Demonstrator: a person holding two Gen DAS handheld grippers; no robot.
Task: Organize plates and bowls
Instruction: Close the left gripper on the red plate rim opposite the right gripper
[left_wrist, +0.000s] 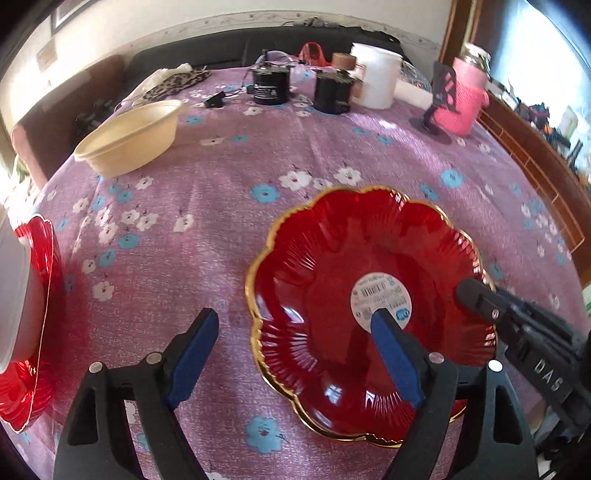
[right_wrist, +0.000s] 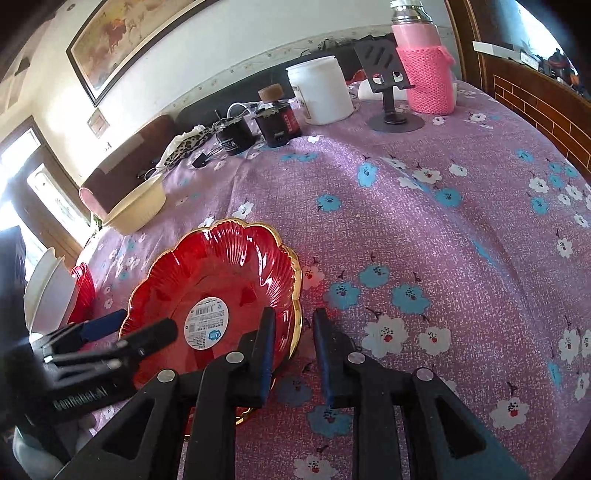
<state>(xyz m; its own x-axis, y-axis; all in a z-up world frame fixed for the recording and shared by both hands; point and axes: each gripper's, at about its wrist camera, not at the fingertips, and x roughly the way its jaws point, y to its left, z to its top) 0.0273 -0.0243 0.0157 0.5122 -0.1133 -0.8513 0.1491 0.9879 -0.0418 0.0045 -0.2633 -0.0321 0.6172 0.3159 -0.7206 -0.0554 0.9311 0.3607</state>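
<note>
A red scalloped plate (left_wrist: 332, 266) with a gold rim and a round white label lies on the purple flowered tablecloth; it also shows in the right wrist view (right_wrist: 229, 266). My left gripper (left_wrist: 295, 325) is open, its jaws wide across the plate's left edge, one finger over the plate and one over the cloth. My right gripper (right_wrist: 293, 325) is open a little, its jaws astride the plate's right rim, not closed on it. A cream bowl (left_wrist: 129, 140) stands at the far left. A second red plate (left_wrist: 33, 306) with a white bowl (left_wrist: 11, 295) on it sits at the left edge.
At the far side of the table (left_wrist: 258, 192) stand two black jars (left_wrist: 269, 86), a white tub (left_wrist: 376, 75), a pink knit-covered flask (left_wrist: 465, 99), a black phone stand (right_wrist: 391, 92) and a leopard-print cloth (left_wrist: 173, 83). A wooden bed frame (right_wrist: 535, 96) runs along the right.
</note>
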